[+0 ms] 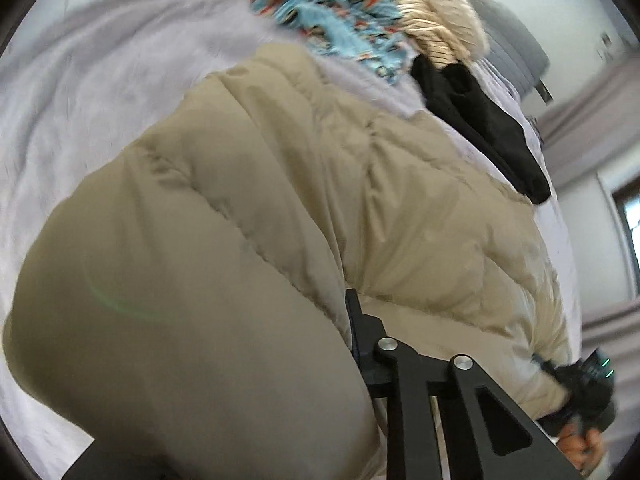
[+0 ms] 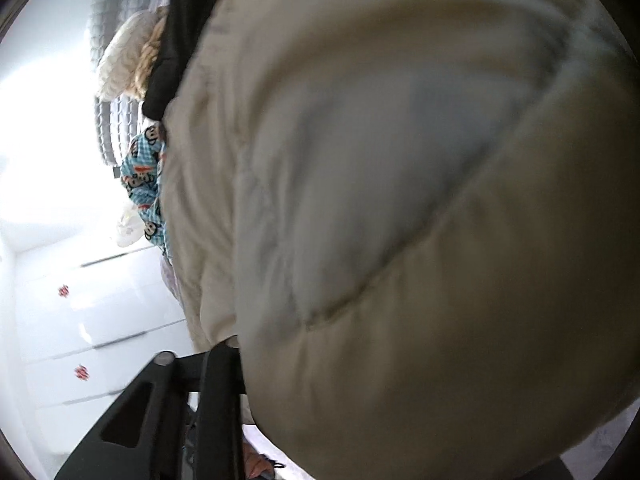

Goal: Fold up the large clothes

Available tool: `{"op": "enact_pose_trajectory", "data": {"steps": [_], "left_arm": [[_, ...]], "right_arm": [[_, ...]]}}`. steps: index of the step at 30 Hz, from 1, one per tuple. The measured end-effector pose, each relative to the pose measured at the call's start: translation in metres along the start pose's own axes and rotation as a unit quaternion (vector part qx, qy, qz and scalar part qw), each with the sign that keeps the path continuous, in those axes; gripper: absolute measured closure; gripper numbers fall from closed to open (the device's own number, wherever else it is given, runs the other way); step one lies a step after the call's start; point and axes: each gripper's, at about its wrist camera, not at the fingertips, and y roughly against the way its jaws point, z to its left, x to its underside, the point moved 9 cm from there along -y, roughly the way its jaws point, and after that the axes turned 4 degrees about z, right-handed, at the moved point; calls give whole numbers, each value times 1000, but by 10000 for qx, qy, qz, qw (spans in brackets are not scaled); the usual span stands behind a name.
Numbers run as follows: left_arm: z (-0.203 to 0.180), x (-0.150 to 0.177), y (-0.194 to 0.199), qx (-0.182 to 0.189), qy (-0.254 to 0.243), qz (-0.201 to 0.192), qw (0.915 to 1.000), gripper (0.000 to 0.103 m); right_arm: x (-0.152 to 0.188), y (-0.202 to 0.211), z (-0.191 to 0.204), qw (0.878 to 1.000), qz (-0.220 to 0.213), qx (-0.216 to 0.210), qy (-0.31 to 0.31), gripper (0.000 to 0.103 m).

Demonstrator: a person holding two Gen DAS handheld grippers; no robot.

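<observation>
From your left wrist camera, the beige puffer jacket [image 1: 248,216] fills the middle and the whole lower left of the view, its quilted panels bulging up close to the lens and lying on the pale lilac bed sheet [image 1: 80,92] that shows from nine to twelve o'clock. Your left gripper [image 1: 354,332] comes in from five o'clock; only one black finger [image 1: 352,308] is visible, and it is buried against a fold of the jacket, with its jaws drawn in on the padded cloth, so you have the jacket pinched there. At twelve o'clock a blue patterned garment [image 1: 320,12] lies on the sheet, with a cream knitted garment [image 1: 436,28] just beside it at one o'clock and a black garment [image 1: 476,120] touching the jacket's far edge at two o'clock. Down at four o'clock your right gripper [image 1: 576,384] sits at the jacket's lower corner, a hand [image 1: 580,446] under it. From your right wrist camera, the jacket [image 2: 420,220] swells over nearly the whole frame from twelve round to six o'clock, blurred and very near the lens. The right gripper [image 2: 236,350] enters at seven o'clock, its fingertips lost under the jacket's rolled edge, closed onto the fabric. At ten o'clock you can see the cream knit [image 2: 128,56], the black garment [image 2: 180,28] beside it and the blue patterned one [image 2: 148,188] at nine, with a white drawer unit [image 2: 92,320] at eight o'clock.
</observation>
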Motion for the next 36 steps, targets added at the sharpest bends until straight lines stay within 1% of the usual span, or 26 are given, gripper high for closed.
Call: {"op": "enact_pose_trajectory", "data": {"steps": [2, 7, 10, 15, 20, 24, 27, 31, 32, 33, 34, 35, 36], "left_arm": [[-8, -2, 11, -42, -191, -99, 9998, 83], [-11, 9, 46, -49, -464, -226, 9987, 83], [-7, 25, 67, -60, -694, -222, 9973, 83], [9, 71, 91, -81, -997, -60, 9950, 83], [26, 123, 115, -132, -1258, 166, 9918, 83], [43, 171, 135, -136, -1230, 391, 9915, 83], [56, 209, 141, -189, -1158, 580, 9914, 83], [74, 250, 134, -203, -712, 948, 9927, 81], [80, 257, 134, -301, -623, 1026, 9923, 77], [85, 259, 137, -397, -560, 1048, 9921, 66], [91, 260, 143, -508, -497, 1034, 9921, 48], [99, 259, 155, -645, -433, 930, 9926, 41], [105, 256, 165, -685, -409, 839, 9933, 38]], "right_arm": [[5, 6, 8, 9999, -35, -10, 135, 80], [22, 23, 20, 9995, -81, -75, 295, 81], [38, 35, 21, 9993, -103, -12, 366, 81], [70, 49, 16, 9990, -153, 114, 402, 81], [105, 66, -11, 9989, -147, 223, 385, 81], [137, 81, -32, 9987, -4, 373, 348, 81], [163, 96, -53, 9980, 148, 481, 383, 81], [177, 100, -87, 9971, 255, 684, 222, 79], [180, 102, -96, 9970, 265, 706, 175, 76], [181, 102, -100, 9971, 288, 704, 82, 72], [184, 105, -104, 9966, 318, 754, 13, 65], [188, 109, -108, 9954, 358, 891, 15, 55], [193, 114, -111, 9938, 415, 1026, 106, 53]]}}
